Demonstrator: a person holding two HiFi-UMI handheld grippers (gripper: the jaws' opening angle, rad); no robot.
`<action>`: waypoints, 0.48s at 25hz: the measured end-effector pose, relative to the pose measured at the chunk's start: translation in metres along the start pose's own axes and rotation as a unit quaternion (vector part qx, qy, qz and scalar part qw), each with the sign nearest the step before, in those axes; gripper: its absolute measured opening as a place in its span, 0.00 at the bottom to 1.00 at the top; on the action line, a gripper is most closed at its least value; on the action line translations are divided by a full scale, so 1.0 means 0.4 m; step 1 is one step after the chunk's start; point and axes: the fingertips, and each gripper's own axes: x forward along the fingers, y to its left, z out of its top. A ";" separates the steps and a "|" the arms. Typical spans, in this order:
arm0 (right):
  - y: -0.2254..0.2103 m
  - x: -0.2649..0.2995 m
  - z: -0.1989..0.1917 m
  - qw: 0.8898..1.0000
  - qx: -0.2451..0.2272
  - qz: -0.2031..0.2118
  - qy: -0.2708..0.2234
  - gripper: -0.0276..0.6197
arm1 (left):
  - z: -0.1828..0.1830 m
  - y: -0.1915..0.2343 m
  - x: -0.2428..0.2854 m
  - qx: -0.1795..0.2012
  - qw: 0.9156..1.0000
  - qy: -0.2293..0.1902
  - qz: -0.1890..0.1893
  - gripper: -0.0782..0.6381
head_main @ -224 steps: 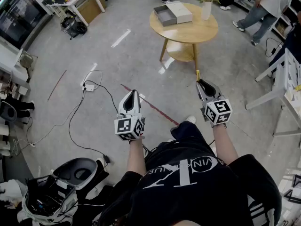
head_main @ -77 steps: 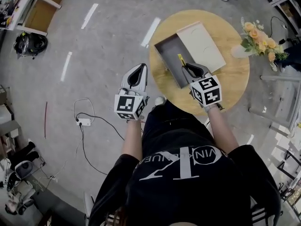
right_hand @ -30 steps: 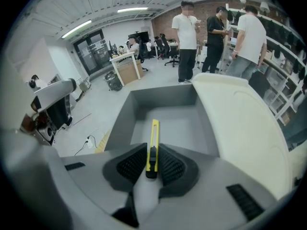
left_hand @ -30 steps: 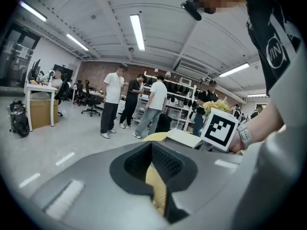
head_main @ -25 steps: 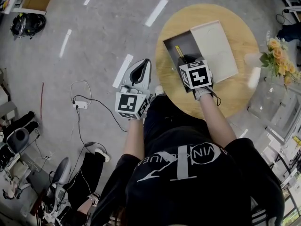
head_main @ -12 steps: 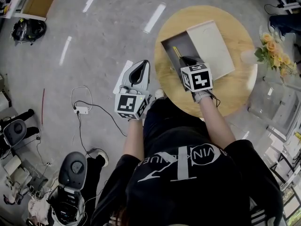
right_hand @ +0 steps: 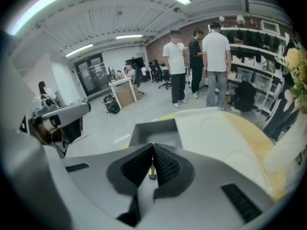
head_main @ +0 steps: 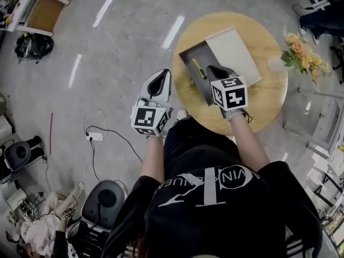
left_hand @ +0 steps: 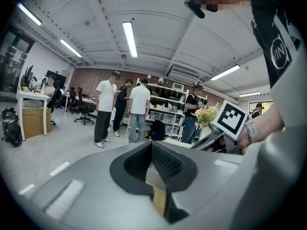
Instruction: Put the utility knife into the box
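Freed from the right hand-held gripper (head_main: 211, 68), clenched empty like the left hand-held gripper (head_main: 161, 74), the knife (head_main: 199, 69) lay in the box (head_main: 189, 51) on the round bench (head_main: 258, 104).

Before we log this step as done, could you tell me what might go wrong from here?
The utility knife lies in the box close by the right gripper's shut fingers, so a careless lift might nudge it or clip the box wall. The box also sits near the table's edge; a bump could push it off.
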 end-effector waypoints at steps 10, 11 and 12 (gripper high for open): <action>-0.025 -0.088 0.060 0.998 -0.003 -0.005 -0.066 0.06 | 0.060 -0.023 0.012 0.011 1.000 -0.018 -0.010 0.12; -0.027 -0.096 0.067 0.997 -0.002 -0.005 -0.074 0.06 | 0.065 -0.025 0.012 0.013 1.000 -0.020 -0.011 0.12; -0.030 -0.105 0.074 0.997 -0.002 -0.004 -0.083 0.06 | 0.070 -0.027 0.013 0.015 1.000 -0.022 -0.011 0.12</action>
